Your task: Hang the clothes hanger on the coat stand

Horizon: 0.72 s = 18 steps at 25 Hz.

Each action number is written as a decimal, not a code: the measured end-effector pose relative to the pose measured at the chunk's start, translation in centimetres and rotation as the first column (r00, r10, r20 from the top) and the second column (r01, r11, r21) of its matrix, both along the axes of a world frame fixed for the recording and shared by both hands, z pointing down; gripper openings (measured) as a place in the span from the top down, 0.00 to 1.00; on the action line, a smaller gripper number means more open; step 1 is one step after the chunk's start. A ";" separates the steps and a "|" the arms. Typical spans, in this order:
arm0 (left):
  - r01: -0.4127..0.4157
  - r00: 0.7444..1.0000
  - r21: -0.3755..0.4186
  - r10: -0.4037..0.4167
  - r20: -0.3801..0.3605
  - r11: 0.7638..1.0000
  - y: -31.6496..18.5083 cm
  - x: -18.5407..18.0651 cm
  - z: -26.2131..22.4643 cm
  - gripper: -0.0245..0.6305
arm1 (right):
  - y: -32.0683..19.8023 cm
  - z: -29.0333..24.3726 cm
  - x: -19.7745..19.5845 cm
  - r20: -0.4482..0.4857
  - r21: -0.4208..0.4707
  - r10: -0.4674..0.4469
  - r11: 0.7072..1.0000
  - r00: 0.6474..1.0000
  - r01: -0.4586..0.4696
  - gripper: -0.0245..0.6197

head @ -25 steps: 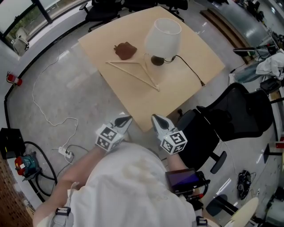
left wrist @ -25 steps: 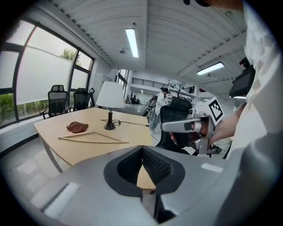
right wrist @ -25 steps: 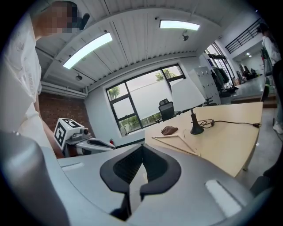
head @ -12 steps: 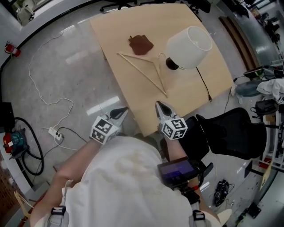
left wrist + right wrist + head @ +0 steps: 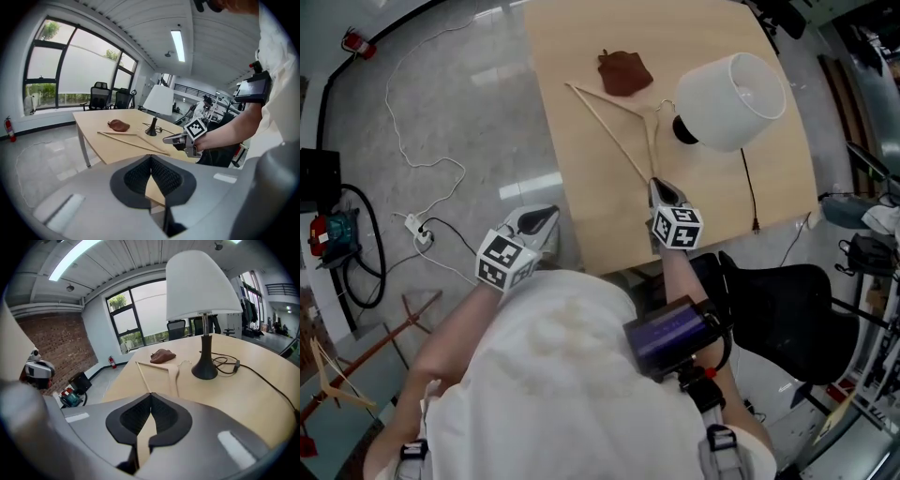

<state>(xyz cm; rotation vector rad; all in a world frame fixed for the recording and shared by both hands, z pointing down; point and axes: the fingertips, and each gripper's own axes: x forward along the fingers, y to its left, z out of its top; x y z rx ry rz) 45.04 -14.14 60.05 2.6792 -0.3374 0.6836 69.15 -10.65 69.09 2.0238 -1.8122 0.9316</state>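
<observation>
Progress: we are only starting, nothing hung | clothes hanger [image 5: 607, 132] is lying flat on the worktop [image 5: 581, 220], ungrasped | right hand-held gripper [image 5: 660, 186] is hovering by its near corner, jaws together, empty | left hand-held gripper [image 5: 546, 217] likewise closed, empty | we are still owing: grasp, carry, hang.

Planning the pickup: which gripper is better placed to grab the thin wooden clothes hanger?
Right. The right gripper is over the pale wooden table, tips near a corner of the thin wooden clothes hanger; the left gripper is off the table edge, over floor.
</observation>
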 end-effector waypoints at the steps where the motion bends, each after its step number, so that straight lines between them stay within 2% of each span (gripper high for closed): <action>1: 0.019 1.000 -0.002 -0.019 0.009 1.000 0.0 0.0 0.2 0.96 | -0.4 0.6 0.9 -0.007 -0.012 -0.002 1.000 1.000 0.002 0.94; 2: 0.036 0.999 -0.004 -0.036 0.011 0.999 0.0 0.1 0.3 0.96 | -0.9 1.2 1.8 -0.015 -0.026 -0.005 1.000 1.000 0.004 0.93; 4: 0.071 0.997 -0.012 -0.071 0.013 0.997 0.3 0.2 0.3 0.96 | -1.8 2.4 3.2 -0.029 -0.065 -0.021 0.998 0.999 0.019 0.82; 10: 0.178 0.984 -0.020 -0.177 0.033 0.984 0.1 -0.8 0.5 0.96 | -3.6 5.9 5.1 -0.076 -0.220 -0.070 0.974 0.995 0.051 0.72; 13: 0.209 0.977 -0.021 -0.208 0.039 0.978 -0.1 -1.3 0.8 0.96 | -3.6 7.4 5.1 -0.091 -0.294 -0.095 0.954 0.991 0.064 0.72; 15: 0.232 0.972 -0.021 -0.231 0.045 0.972 -0.2 -1.6 0.8 0.96 | -3.5 8.1 5.1 -0.112 -0.337 -0.113 0.939 0.987 0.069 0.76; 18: 0.258 0.965 -0.017 -0.257 0.052 0.966 -0.3 -1.8 0.7 0.96 | -3.7 8.1 5.0 -0.125 -0.348 -0.096 0.936 0.987 0.047 0.77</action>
